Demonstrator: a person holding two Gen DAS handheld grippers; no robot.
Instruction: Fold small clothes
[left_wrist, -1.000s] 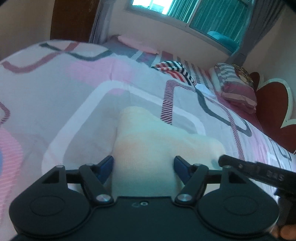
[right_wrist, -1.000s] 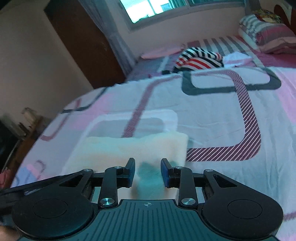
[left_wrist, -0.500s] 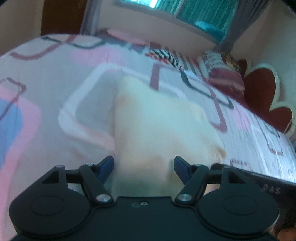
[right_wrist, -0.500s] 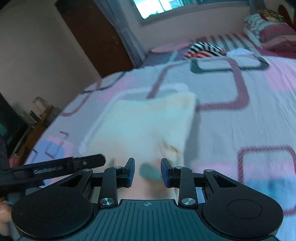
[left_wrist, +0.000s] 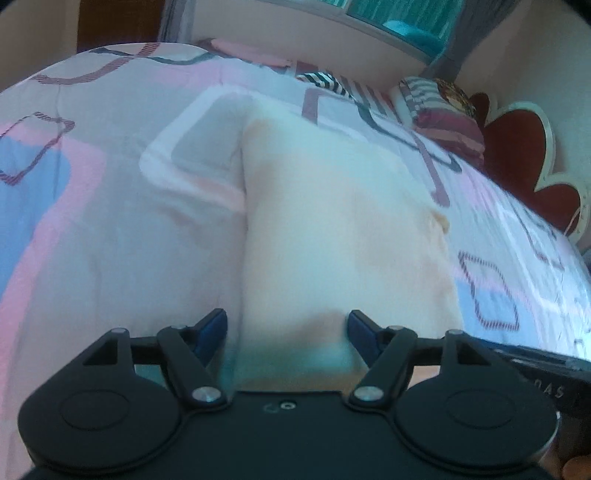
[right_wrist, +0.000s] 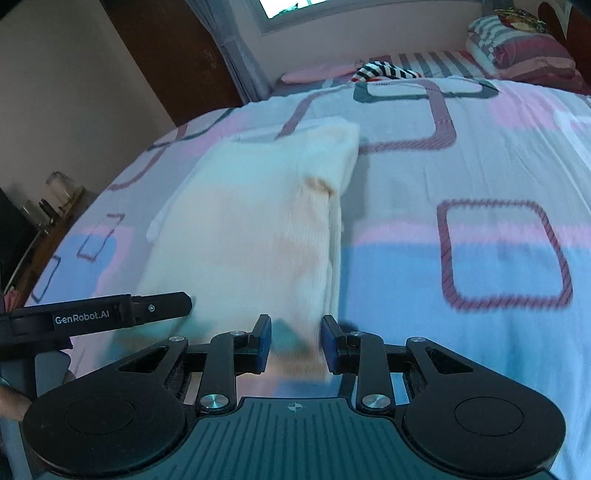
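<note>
Cream garment (left_wrist: 332, 229) lies spread on the patterned bed (left_wrist: 110, 229), stretching away ahead of both tools. Left tool (left_wrist: 286, 326) stands with its jaws wide, the garment's near edge running between them, its left border just inside the left finger; whether the pads press the cloth cannot be told. Right tool (right_wrist: 295, 341) has its jaws narrow and closing, with the garment's near right corner between them. Beyond the tools, far up the bed, a striped garment (right_wrist: 384, 72) lies near folded bedding (right_wrist: 517, 48) by the headboard.
</note>
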